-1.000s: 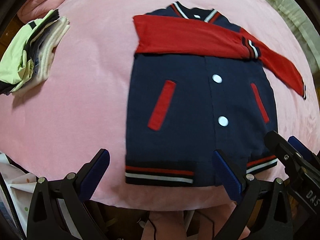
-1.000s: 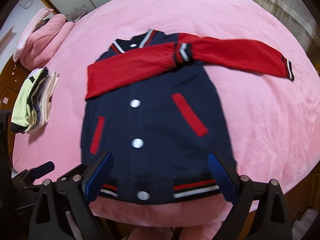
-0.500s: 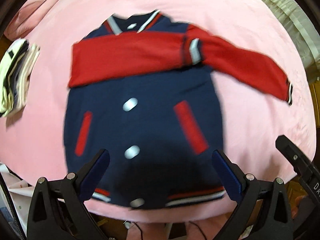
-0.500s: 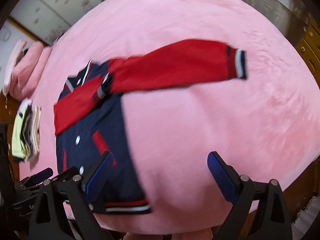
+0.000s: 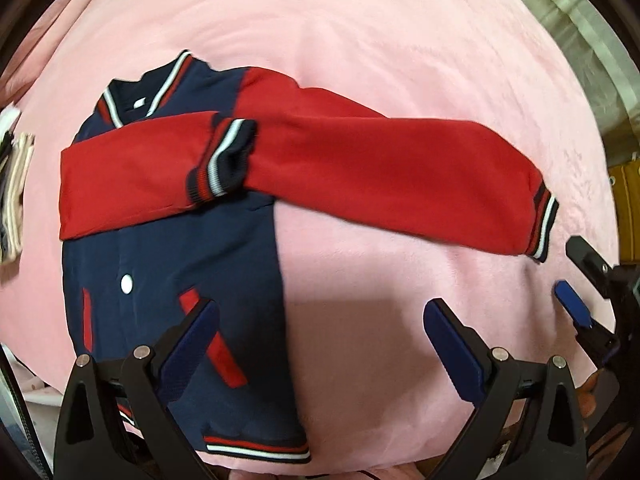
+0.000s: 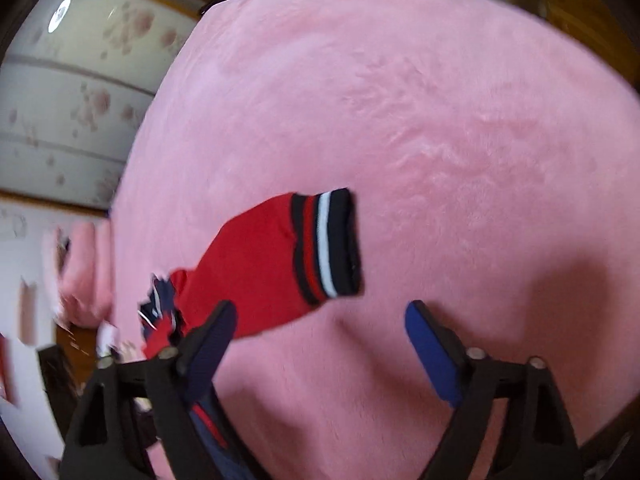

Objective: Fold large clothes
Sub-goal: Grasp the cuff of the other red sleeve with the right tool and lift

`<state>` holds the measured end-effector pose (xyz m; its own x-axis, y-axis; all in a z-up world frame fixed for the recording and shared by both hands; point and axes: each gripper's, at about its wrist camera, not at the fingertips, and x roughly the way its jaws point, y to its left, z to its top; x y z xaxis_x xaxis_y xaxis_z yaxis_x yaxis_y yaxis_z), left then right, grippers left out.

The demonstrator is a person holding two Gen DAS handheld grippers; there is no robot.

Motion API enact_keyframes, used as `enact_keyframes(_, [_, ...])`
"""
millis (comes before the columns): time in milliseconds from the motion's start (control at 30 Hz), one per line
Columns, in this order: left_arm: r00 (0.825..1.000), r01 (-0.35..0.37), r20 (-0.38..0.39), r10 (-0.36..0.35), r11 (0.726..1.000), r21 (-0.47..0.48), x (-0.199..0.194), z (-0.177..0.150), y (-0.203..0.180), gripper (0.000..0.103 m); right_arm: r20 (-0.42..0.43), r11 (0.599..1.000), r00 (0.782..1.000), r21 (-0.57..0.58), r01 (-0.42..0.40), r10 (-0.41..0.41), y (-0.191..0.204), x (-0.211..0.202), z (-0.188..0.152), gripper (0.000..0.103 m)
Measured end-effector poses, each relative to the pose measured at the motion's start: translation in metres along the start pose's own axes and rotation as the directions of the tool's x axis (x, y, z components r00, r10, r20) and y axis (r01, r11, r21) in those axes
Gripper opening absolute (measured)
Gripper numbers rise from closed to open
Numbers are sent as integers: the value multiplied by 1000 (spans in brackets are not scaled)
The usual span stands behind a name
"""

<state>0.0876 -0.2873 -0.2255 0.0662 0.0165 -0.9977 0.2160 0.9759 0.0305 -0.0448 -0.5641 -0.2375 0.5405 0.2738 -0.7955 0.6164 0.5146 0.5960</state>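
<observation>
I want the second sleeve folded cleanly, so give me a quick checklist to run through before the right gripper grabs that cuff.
1. First sleeve folded across the jacket: ok.
2. Outstretched sleeve flat on the pink blanket: ok.
3. Its cuff unobstructed: ok.
4. Right gripper around the cuff: not ok; jaws closing on nothing.
5. Left gripper open, empty: ok.
6. Jacket hem flat: cannot tell.

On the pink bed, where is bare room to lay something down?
The blanket is bare above the jacket, and below its outstretched sleeve, right of the jacket's body. The left side is crowded: jacket, then a clothes stack at the edge.
</observation>
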Motion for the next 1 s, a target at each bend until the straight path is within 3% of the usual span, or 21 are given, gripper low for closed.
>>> enact_keyframes(200, [999,-9,-38,8,1000,-24,18,12,-6,101,-20,995,999,96,-37,39,-14,26,5,43])
enact_keyframes(267, [999,-17,-48,15,999,-37,21,14,-5,101,-16,992,998,118,-54,56,-15,33,7,21])
enact_keyframes(367, [999,-13,-53,10,998,-56,22,17,-2,101,-26,990,999,139,-40,44,-12,38,11,8])
enact_keyframes(533, [999,-7,-33,4,997,-76,16,16,7,101,20,997,1000,80,-23,21,3,25,13,8])
enact_keyframes(667, [1000,2,-5,-2,994,-105,9,17,20,101,117,999,993,23,-24,21,24,4,11,8])
enact_keyframes(800, [999,22,33,-17,989,-149,-2,13,47,101,235,995,971,-101,-24,47,67,-22,0,8])
enact_keyframes(1000, [993,51,109,-33,984,-172,-19,-1,107,101,335,972,936,-235,-29,109,133,-48,-23,8])
